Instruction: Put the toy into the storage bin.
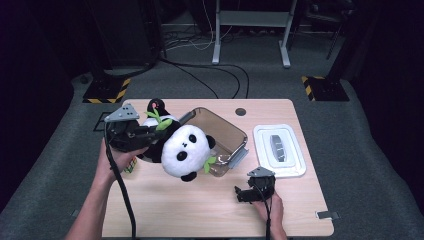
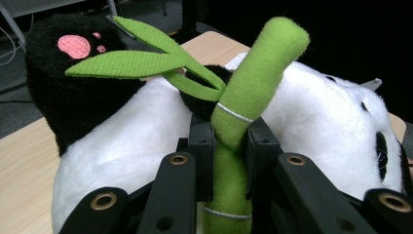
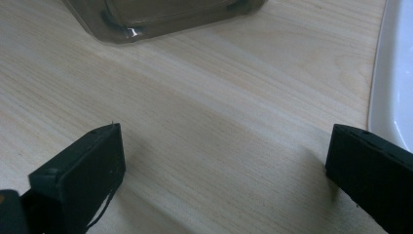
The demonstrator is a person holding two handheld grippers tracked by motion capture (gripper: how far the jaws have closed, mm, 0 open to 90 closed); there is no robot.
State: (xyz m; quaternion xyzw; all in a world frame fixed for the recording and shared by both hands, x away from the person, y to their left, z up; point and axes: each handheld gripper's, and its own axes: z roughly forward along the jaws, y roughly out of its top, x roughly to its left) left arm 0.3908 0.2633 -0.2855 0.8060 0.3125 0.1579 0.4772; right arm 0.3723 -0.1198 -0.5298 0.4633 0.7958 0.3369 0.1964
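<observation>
A black-and-white panda plush [image 1: 182, 150] hangs tilted above the table, over the near left corner of a clear brown container [image 1: 231, 128]. My left gripper [image 1: 156, 130] is shut on the plush's green bamboo stalk [image 2: 263, 63], and the left gripper view shows the stalk pinched between both jaws of that gripper [image 2: 229, 144]. The panda's white body [image 2: 316, 112] and a black paw with a pink pad [image 2: 74, 46] lie just behind the stalk. My right gripper [image 1: 241, 194] rests low near the table's front, and the right gripper view shows it [image 3: 224, 161] open over bare wood.
A white lid [image 1: 296, 167] lies right of the container, and its edge [image 3: 397, 73] runs beside my right jaw. A small colourful cube [image 1: 131, 166] sits under my left hand. The container's base [image 3: 160, 14] is ahead of the right gripper.
</observation>
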